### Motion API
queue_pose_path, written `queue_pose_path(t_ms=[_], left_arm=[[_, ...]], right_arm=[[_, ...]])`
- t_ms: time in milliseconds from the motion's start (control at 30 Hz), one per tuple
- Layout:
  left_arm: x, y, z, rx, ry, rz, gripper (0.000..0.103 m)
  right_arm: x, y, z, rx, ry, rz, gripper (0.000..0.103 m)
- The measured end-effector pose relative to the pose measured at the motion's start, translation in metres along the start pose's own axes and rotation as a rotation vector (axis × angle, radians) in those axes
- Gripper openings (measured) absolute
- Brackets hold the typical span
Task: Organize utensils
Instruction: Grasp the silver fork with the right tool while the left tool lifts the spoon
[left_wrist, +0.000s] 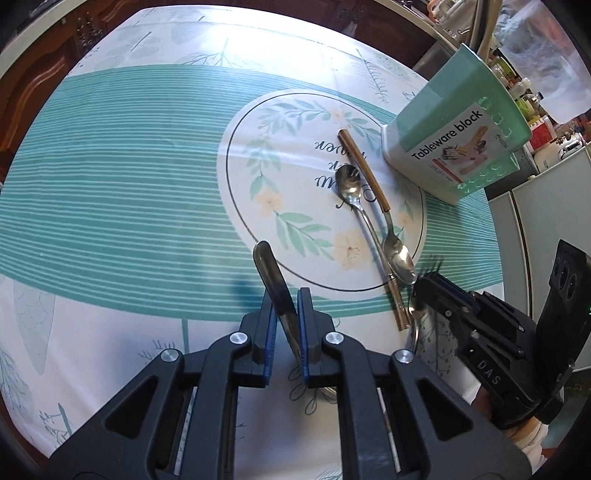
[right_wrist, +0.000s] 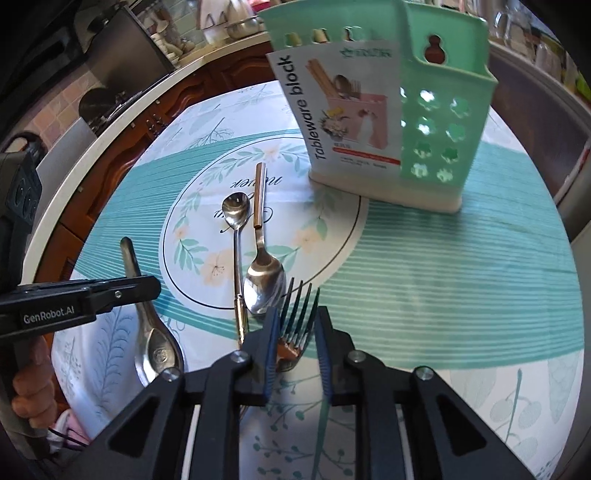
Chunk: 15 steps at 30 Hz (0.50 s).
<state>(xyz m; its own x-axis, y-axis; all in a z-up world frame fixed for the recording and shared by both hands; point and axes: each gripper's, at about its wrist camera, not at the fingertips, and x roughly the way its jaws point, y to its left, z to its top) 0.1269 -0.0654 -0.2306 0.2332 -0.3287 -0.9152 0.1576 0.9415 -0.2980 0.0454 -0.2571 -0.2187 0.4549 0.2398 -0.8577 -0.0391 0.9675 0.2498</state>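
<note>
My left gripper (left_wrist: 286, 310) is shut on the handle of a steel soup spoon (left_wrist: 271, 273), which sticks up between the blue pads. The right wrist view shows that spoon (right_wrist: 157, 347) hanging bowl-down from the left gripper (right_wrist: 149, 290). My right gripper (right_wrist: 297, 321) is shut on a fork (right_wrist: 299, 306), tines pointing away past the fingertips; from the left it shows at the right gripper (left_wrist: 424, 290). On the cloth lie a brown-handled spoon (right_wrist: 264, 280) and a slim spoon (right_wrist: 234, 208), side by side. The green utensil holder (right_wrist: 436, 122) stands upright beyond them.
A round table with a teal and white floral cloth (left_wrist: 129, 166) carries everything. Dark wooden cabinets (right_wrist: 122, 155) and a counter with a hob (right_wrist: 110, 107) lie beyond its far edge. White appliances (left_wrist: 546, 206) stand off the right side. A hand (right_wrist: 29, 384) holds the left gripper's grip.
</note>
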Motion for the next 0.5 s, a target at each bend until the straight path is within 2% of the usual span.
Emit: queue_pose_path(t_ms=[33,67,133,367,500], left_arm=[[-0.001,0.002,-0.001,-0.006,0.003,0.000,0.007],[-0.003,0.004,-0.002,-0.010,0.004,0.000,0.007],[-0.006,0.008,-0.004,-0.015,0.005,0.002,0.007],[-0.012,0.009,-0.008,-0.031,0.002,0.001,0.007],[-0.023,-0.002,-0.008,0.009,-0.042,0.010,0.007]], right_arm=[[0.000,0.000,0.000,-0.003,-0.001,0.005,0.017],[0.000,-0.001,0.000,0.001,-0.001,0.018,0.009],[-0.003,-0.002,0.000,0.011,-0.006,0.061,0.002],[-0.018,-0.005,-0.004,0.028,-0.025,0.098,0.001],[-0.046,-0.011,0.000,0.050,-0.101,0.097,0.001]])
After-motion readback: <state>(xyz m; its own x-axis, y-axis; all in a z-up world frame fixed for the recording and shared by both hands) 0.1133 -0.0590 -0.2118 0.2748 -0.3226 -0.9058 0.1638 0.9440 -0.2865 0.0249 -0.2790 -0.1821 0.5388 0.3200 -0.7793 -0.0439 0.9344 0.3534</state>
